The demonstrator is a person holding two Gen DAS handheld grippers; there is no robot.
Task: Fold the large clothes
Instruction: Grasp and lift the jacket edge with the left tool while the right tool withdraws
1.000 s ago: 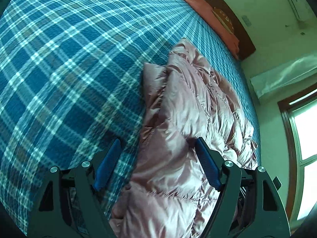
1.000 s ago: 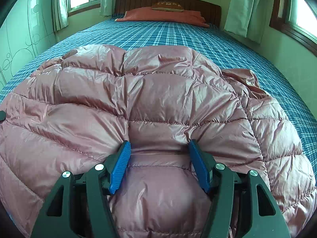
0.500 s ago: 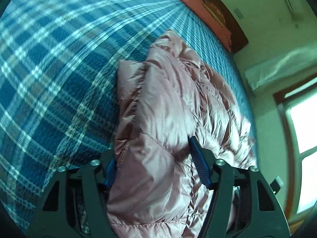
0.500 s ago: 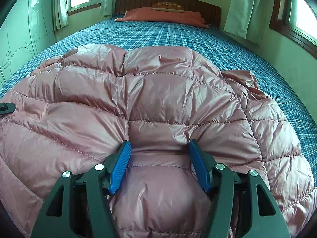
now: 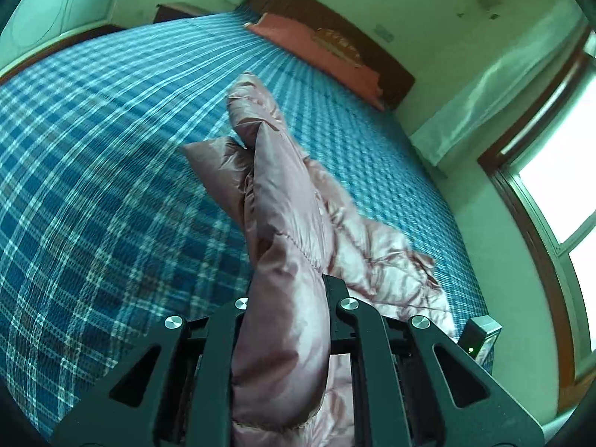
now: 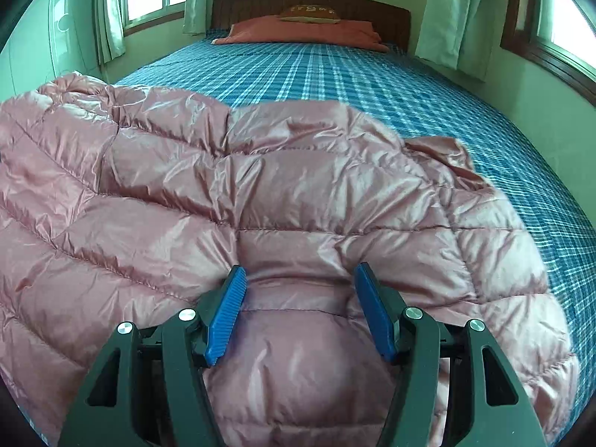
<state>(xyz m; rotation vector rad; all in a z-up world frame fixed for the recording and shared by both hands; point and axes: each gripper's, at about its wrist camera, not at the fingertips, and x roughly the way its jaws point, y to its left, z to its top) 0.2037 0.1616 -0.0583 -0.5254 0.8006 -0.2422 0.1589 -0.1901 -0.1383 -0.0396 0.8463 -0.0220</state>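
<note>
A pink quilted puffer jacket (image 6: pixel 260 193) lies spread on a bed with a blue plaid sheet (image 6: pixel 372 78). In the left wrist view my left gripper (image 5: pixel 288 298) is shut on a fold of the jacket (image 5: pixel 283 223) and holds it lifted above the sheet (image 5: pixel 93 186); its pads are hidden by the fabric. In the right wrist view my right gripper (image 6: pixel 300 298) is open, its blue pads (image 6: pixel 227 316) pressed onto the jacket's puffy middle near its front edge, with fabric bulging between them.
An orange pillow (image 6: pixel 298 29) with a small brown cushion lies at the wooden headboard (image 6: pixel 372 11). Green walls, curtains (image 6: pixel 450 18) and windows surround the bed. The other gripper's body (image 5: pixel 478 335) shows at the jacket's far side.
My left gripper has closed on the jacket's edge and lifted it up off the sheet. The jacket's left side has risen in the right wrist view. The right gripper stays put.
</note>
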